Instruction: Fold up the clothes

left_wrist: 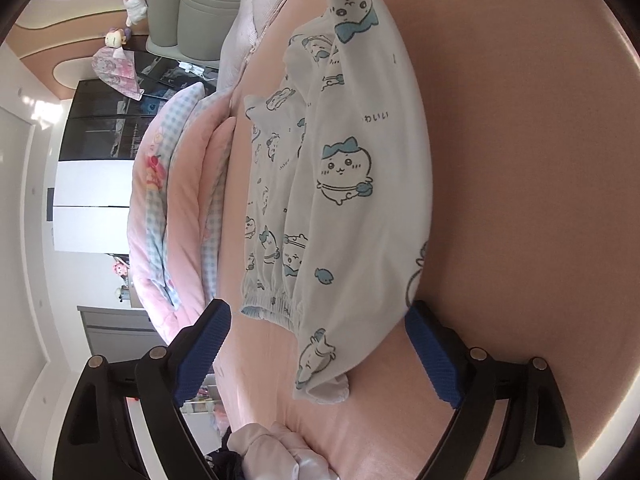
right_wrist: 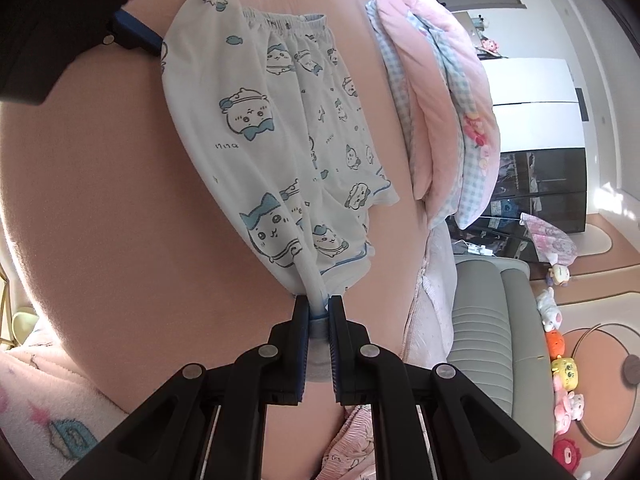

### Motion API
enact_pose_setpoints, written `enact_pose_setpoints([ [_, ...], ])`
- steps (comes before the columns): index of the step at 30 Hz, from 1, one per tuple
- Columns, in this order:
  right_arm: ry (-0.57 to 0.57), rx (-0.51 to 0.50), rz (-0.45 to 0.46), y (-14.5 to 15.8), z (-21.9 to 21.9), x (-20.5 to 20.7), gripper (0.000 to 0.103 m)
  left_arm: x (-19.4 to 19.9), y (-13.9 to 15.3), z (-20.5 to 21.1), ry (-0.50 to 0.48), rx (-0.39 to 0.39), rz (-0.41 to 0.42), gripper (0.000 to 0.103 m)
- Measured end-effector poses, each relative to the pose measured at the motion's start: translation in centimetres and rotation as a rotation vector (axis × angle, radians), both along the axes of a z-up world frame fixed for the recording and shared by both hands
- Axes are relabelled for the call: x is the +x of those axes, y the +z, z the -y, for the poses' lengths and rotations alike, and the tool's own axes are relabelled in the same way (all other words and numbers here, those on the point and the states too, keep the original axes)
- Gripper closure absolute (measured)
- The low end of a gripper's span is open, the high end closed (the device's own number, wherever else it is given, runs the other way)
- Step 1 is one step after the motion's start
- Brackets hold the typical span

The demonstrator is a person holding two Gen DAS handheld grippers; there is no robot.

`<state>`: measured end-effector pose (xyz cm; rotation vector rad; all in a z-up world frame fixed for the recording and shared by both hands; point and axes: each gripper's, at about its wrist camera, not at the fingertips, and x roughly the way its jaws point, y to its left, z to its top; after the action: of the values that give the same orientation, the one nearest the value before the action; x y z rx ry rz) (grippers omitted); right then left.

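Note:
White shorts (left_wrist: 352, 184) printed with blue cartoon animals lie lengthwise on the pink bed sheet (left_wrist: 520, 200), one half folded over the other. My left gripper (left_wrist: 320, 350) is open. Its blue pads (left_wrist: 204, 348) stand on either side of the waistband end, not touching the cloth. In the right wrist view the shorts (right_wrist: 256, 120) stretch away from my right gripper (right_wrist: 319, 308), which is shut on a bunched corner at the leg-hem end. The left gripper (right_wrist: 224, 16) shows at the far end of that view, straddling the elastic waistband (right_wrist: 280, 20).
A folded pink and blue gingham quilt (left_wrist: 176, 216) lies beside the shorts, along the bed's side. A grey padded headboard (right_wrist: 484, 320) and plush toys (right_wrist: 560, 360) are beyond the bed. More pale pink clothing (left_wrist: 280, 452) lies near my left gripper.

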<state>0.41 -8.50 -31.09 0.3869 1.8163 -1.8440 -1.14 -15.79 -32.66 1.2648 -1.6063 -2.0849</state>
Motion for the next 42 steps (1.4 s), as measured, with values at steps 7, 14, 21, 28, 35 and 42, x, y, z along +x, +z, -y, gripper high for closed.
enact_pose_setpoints([
  [7,-0.003,-0.009,-0.023,0.8,-0.2,-0.2,0.095,-0.3,-0.8,0.1,-0.012,-0.014,-0.007,0.013],
  [14,-0.008,-0.001,-0.024,0.8,-0.6,0.1,0.095,-0.4,-0.5,1.0,0.018,0.053,-0.031,0.013],
  [21,-0.010,0.020,-0.038,0.3,-1.2,0.4,0.095,-0.4,-1.3,0.2,0.005,0.086,0.086,0.062],
  [28,-0.017,0.116,-0.037,-1.8,-2.3,0.5,0.091,0.9,-3.9,-1.3,-0.023,0.026,0.103,0.103],
  [35,0.059,0.116,-0.073,-2.1,-2.3,3.4,0.033,-1.5,-0.6,0.9,0.145,0.330,0.132,0.103],
  [42,0.075,0.099,-0.034,-2.6,-0.9,4.9,0.032,-1.9,0.8,2.1,0.222,0.467,0.115,0.100],
])
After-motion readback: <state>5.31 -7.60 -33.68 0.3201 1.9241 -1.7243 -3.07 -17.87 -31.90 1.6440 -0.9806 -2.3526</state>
